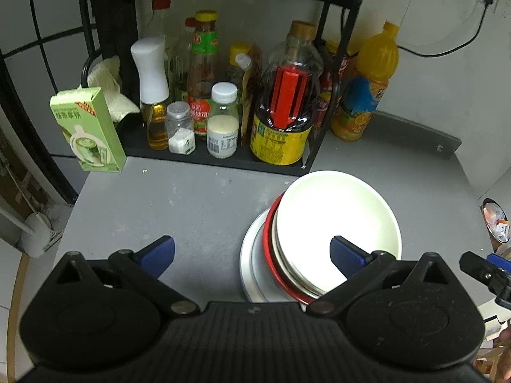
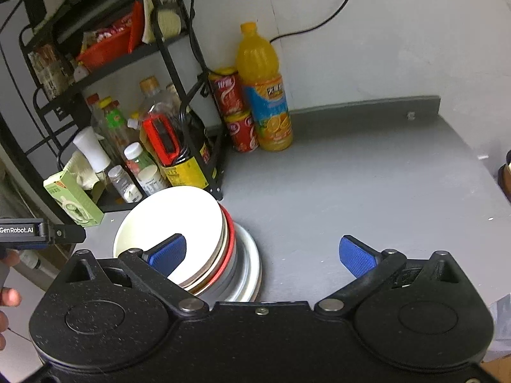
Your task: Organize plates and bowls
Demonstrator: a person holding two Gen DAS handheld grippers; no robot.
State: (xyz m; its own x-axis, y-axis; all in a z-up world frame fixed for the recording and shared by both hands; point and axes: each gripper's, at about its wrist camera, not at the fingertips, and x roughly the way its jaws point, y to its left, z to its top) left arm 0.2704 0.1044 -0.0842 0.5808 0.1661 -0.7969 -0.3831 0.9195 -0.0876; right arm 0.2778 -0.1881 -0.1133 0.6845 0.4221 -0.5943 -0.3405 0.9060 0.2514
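A stack of dishes stands on the grey counter: a white bowl (image 1: 335,220) on top, a red-rimmed bowl (image 1: 270,229) under it, and a white plate (image 1: 250,261) at the bottom. In the right wrist view the same white bowl (image 2: 172,217) tops the red-rimmed bowl (image 2: 228,239) and the plate (image 2: 250,255). My left gripper (image 1: 252,255) is open above the stack's near left side, nothing between its blue pads. My right gripper (image 2: 262,252) is open to the right of the stack, over bare counter, its left pad in front of the bowl.
A black rack (image 1: 204,156) of sauce bottles and jars stands just behind the stack. A green carton (image 1: 87,131) sits at the rack's left corner, an orange juice bottle (image 2: 265,92) and red cans (image 2: 238,121) at its right. The counter (image 2: 367,185) ends at right and front.
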